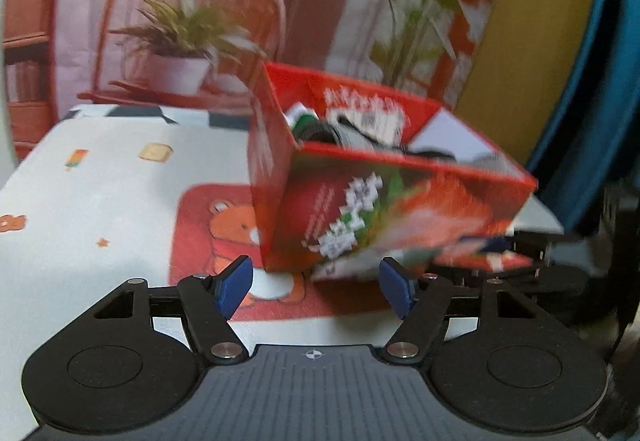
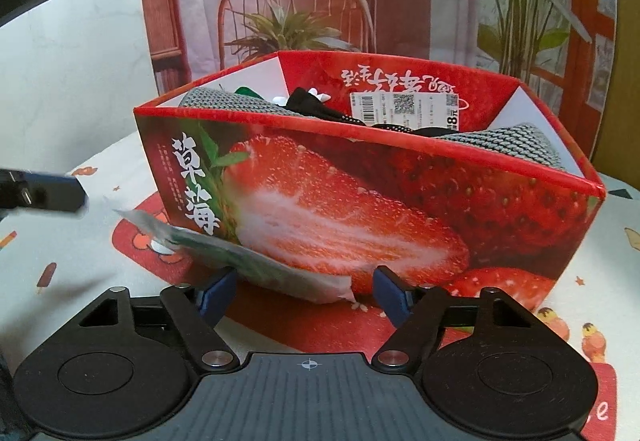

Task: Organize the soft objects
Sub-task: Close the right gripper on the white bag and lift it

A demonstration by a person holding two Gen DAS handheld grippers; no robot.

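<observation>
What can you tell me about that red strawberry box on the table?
The strawberry box is an open-topped carton of glossy printed cardboard, red, with a big cut strawberry, white Chinese characters and plain white inner panels. A barcode sticker sits on its inside back wall. It stands on the cartoon tablecloth, over a red patch. Inside lie soft items: grey knitted fabric and something black. A loose torn flap hangs from its lower front.

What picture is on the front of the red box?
A big sliced strawberry on the strawberry box, clearest in the right wrist view.
</observation>
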